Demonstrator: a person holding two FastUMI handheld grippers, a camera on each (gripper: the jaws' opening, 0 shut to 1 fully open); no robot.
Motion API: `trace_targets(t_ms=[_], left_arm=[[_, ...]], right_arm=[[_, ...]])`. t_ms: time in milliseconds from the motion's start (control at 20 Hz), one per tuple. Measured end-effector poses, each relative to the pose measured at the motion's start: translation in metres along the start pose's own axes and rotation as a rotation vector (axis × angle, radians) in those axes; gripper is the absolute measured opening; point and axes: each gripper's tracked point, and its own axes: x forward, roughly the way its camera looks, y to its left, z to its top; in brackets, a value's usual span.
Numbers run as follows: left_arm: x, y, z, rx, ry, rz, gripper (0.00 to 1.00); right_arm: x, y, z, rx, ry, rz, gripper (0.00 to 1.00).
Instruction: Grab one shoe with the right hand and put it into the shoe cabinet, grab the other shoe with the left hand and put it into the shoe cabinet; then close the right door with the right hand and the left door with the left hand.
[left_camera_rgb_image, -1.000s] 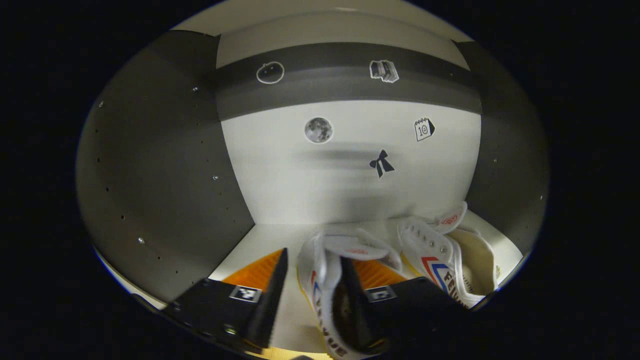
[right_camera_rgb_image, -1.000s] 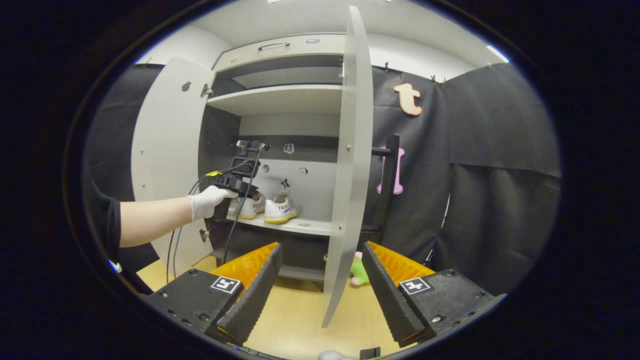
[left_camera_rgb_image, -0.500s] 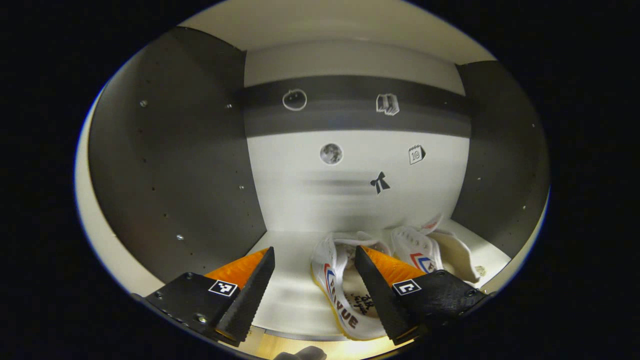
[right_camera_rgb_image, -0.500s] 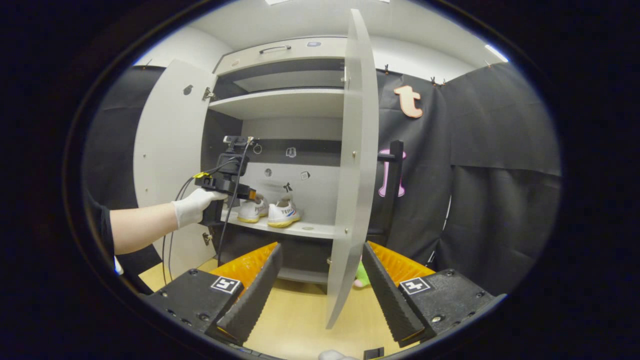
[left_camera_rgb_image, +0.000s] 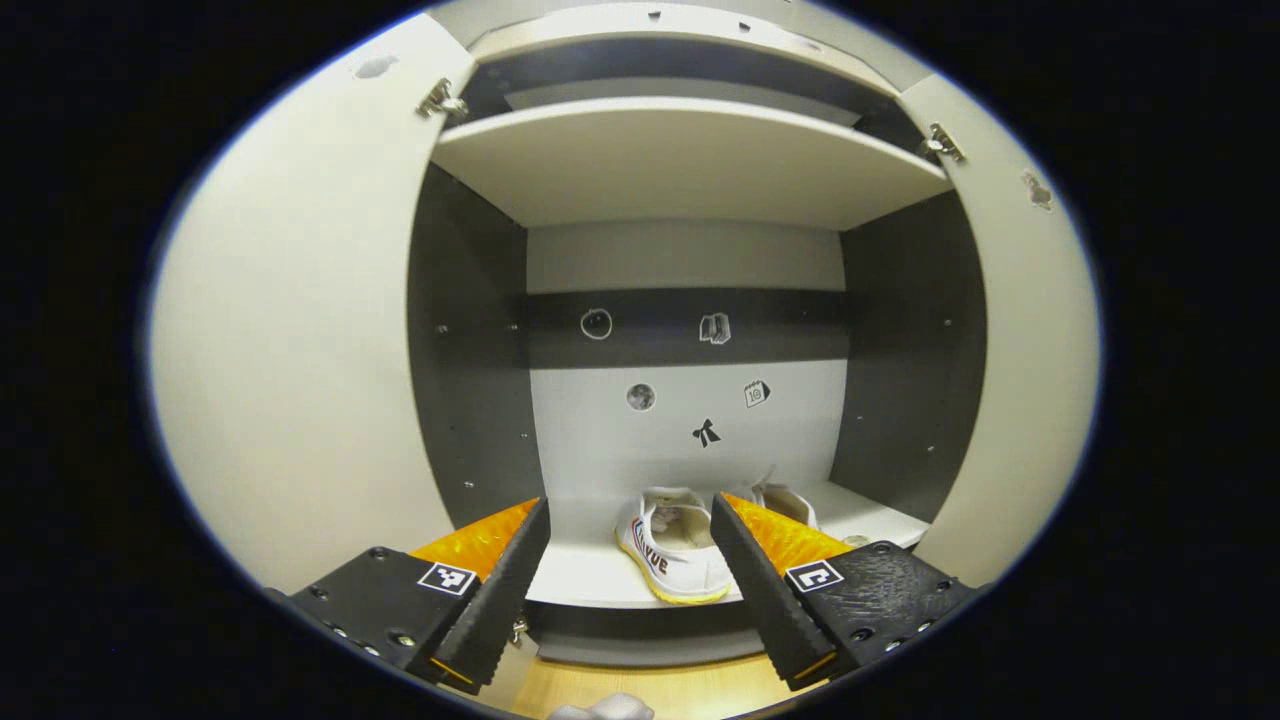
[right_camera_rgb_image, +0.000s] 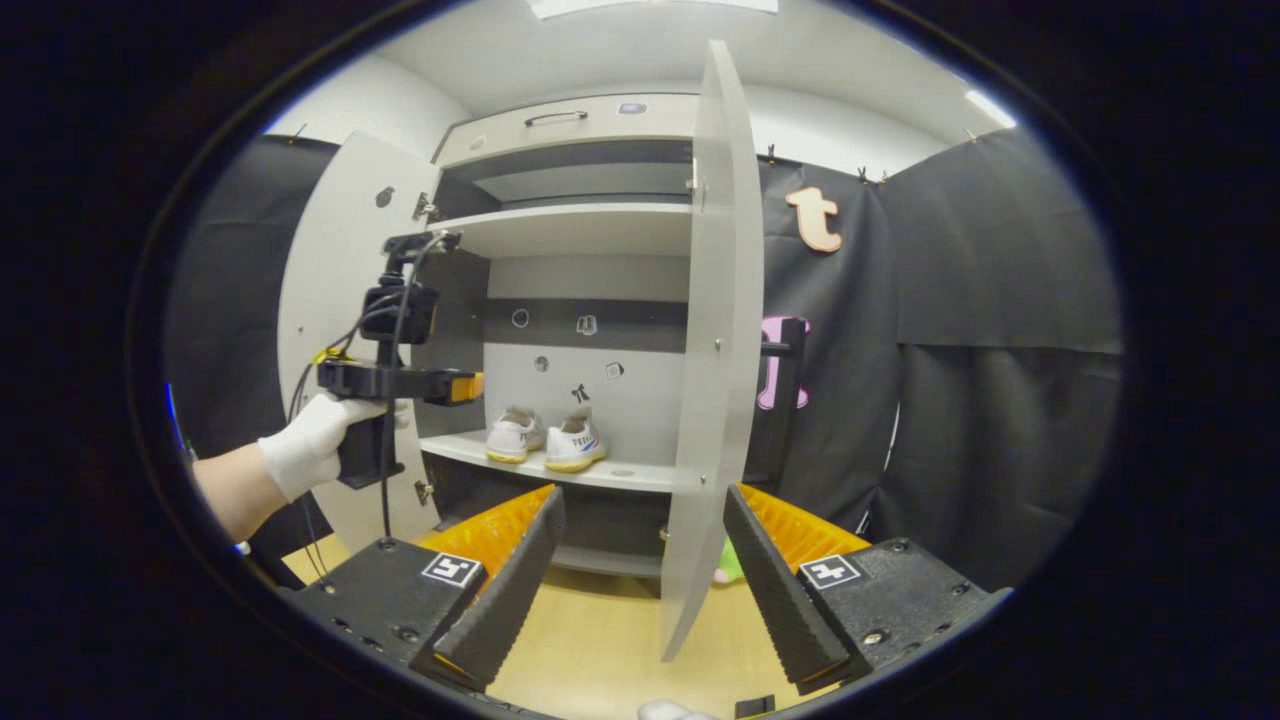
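Shoes side by side on the middle shelf of the shoe cabinet: left sneaker and right sneaker stand near each other, heels toward the opening, so both placing steps read as done. Remaining, by judgement, are the two door closings. Left gripper, held in a gloved hand, hovers in front of the shelf with its jaws apart and nothing between them; in its own view the nearer sneaker sits clear of both fingers. Right gripper is likewise spread and empty, aimed at the free edge of the right door, which stands wide open. Left door is also swung fully out. Wooden floor before the cabinet gives room for both swings, though a small green toy lies low beside the right door
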Motion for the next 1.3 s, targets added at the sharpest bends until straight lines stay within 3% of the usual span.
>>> trace_targets(t_ms=[50,100,500,750,850,1050,1300], left_arm=[[-0.016,-0.001,0.002,0.001,-0.013,-0.003,1.0],[-0.03,-0.002,0.003,0.007,-0.021,-0.011,0.96],[-0.143,0.024,0.006,0.032,-0.078,0.009,0.96],[-0.205,0.053,-0.02,0.048,-0.073,0.079,0.96],[-0.225,0.048,-0.04,0.02,-0.056,0.067,0.96],[-0.234,0.036,-0.068,0.018,0.004,0.051,0.97],[-0.226,0.028,-0.059,0.005,-0.016,0.045,0.96]], right_arm=[[-0.001,0.001,0.003,-0.001,-0.009,-0.001,1.0],[-0.003,0.003,0.004,-0.002,-0.015,-0.003,1.0],[-0.011,0.004,0.012,0.004,-0.038,-0.023,1.0],[-0.011,-0.007,0.002,0.026,-0.016,-0.06,1.0],[-0.011,-0.015,-0.005,0.039,0.006,-0.078,1.0],[-0.01,-0.032,-0.005,0.033,0.017,-0.109,1.0],[-0.005,-0.075,0.017,0.004,-0.03,-0.179,1.0]])
